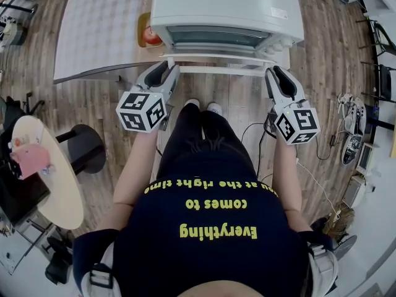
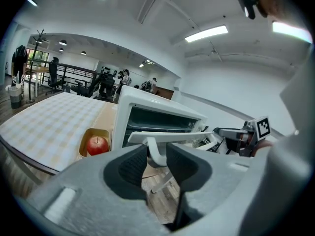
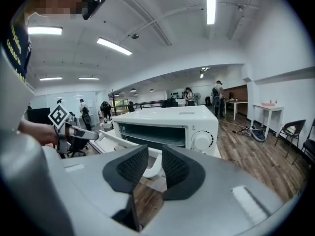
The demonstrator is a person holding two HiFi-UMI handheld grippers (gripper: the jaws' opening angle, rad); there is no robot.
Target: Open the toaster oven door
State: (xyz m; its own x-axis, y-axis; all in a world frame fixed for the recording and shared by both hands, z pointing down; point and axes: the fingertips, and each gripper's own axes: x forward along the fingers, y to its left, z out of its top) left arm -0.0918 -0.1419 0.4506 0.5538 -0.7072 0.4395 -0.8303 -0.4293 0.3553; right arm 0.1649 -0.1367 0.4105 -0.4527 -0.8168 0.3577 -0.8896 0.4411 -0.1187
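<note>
white toaster oven [image 1: 219,5] sits at the table [image 1: 99,23] edge, its door [image 1: 219,59] swung down open. left gripper [image 1: 162,68] and right gripper [image 1: 276,73] each clamp one end of the door handle [image 1: 223,70], pads pinching its brackets.

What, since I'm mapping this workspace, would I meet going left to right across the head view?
Round table → black stool → left gripper → right gripper → gear on the floor.
</note>
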